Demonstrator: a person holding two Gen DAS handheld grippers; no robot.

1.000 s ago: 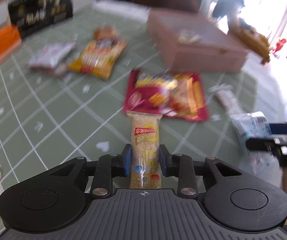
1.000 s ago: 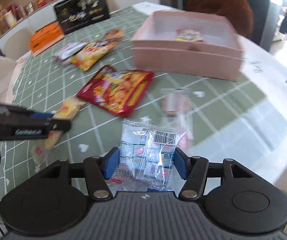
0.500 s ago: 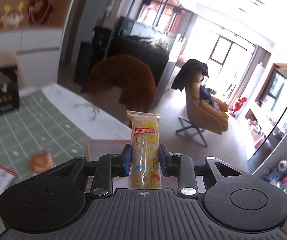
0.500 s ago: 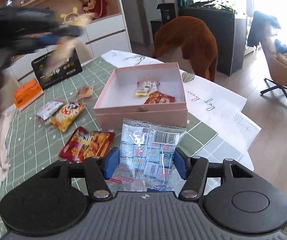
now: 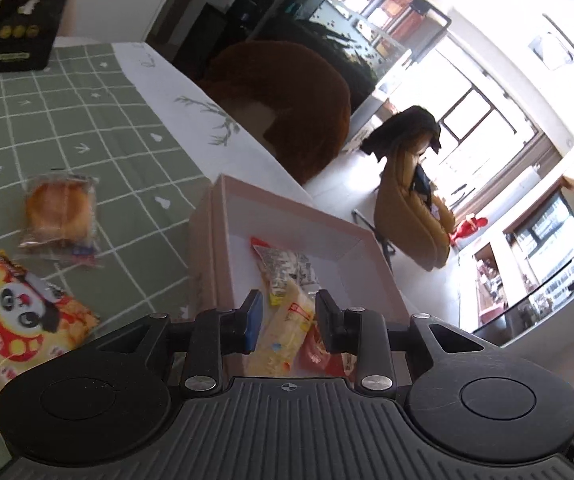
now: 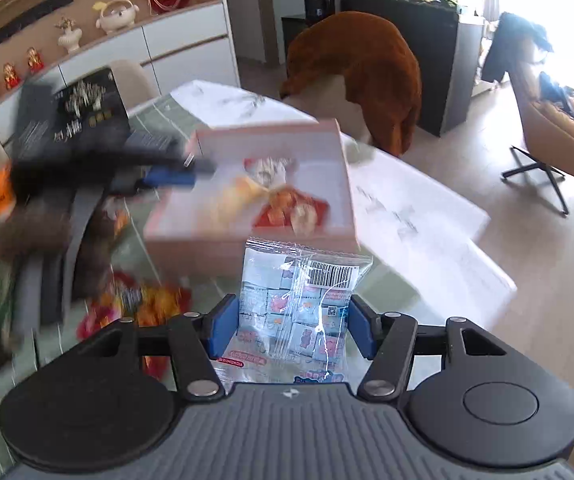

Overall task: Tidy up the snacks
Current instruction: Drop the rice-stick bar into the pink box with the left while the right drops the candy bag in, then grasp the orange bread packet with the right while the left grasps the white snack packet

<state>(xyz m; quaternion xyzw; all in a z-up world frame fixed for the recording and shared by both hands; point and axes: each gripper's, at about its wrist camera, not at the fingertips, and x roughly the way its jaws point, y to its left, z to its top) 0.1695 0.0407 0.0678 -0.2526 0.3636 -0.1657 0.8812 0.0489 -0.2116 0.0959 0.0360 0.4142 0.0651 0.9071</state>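
Note:
My left gripper is open above the pink box. The yellow snack bar lies loose in the box beneath the jaws, tilted, beside a grey-and-yellow packet and a red packet. My right gripper is shut on a clear bag of small pink-and-white sweets, held in front of the pink box. In the right wrist view the left gripper shows blurred over the box's left side, with the yellow bar inside.
On the green checked tablecloth lie a wrapped round bun, a yellow panda snack bag and a black gift box. A red snack bag lies left of my right gripper. A brown chair stands behind the table.
My left gripper swung down over the pink box and opened, and the yellow snack bar dropped into the box. My right gripper moved closer to the box, still holding the sweets bag.

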